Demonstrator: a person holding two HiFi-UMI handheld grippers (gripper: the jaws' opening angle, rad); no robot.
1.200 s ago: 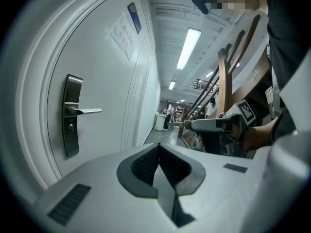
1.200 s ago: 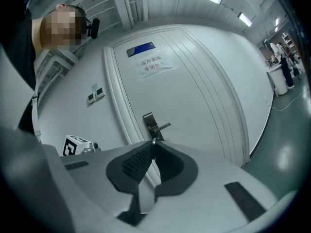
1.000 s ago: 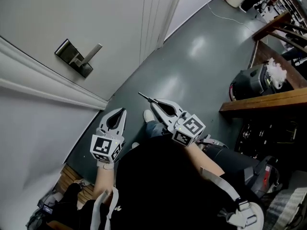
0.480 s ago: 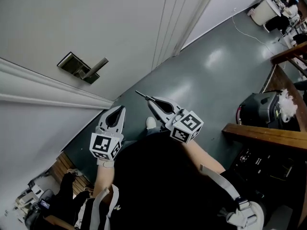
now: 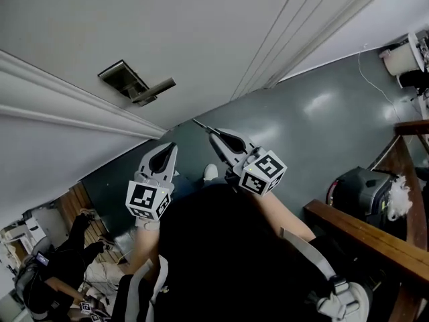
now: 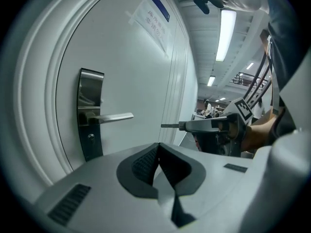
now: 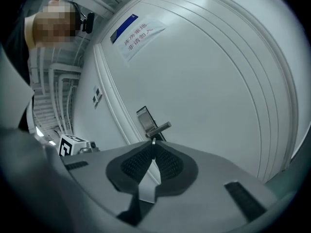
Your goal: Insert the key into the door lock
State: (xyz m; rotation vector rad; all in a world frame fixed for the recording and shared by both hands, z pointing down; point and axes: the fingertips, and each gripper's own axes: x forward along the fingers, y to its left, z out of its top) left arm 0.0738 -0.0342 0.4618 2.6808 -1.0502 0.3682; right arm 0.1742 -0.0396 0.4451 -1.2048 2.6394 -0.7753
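Metal key (image 5: 201, 125) between right claw (image 5: 214, 135) tips

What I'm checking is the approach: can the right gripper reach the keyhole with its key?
Probably yes: the right gripper, shut on the key, faces the keyhole under the handle, nothing between.

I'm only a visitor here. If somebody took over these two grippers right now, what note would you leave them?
Left gripper: jaws together, empty, short of the door.
Right gripper: shut on the key, its blade pointing toward the door.
Lock plate with lever handle is on the door ahead; the keyhole sits below the handle.
Done: key gripped and raised. Left: line the key up with the keyhole and push it in; the key is not yet at the door.
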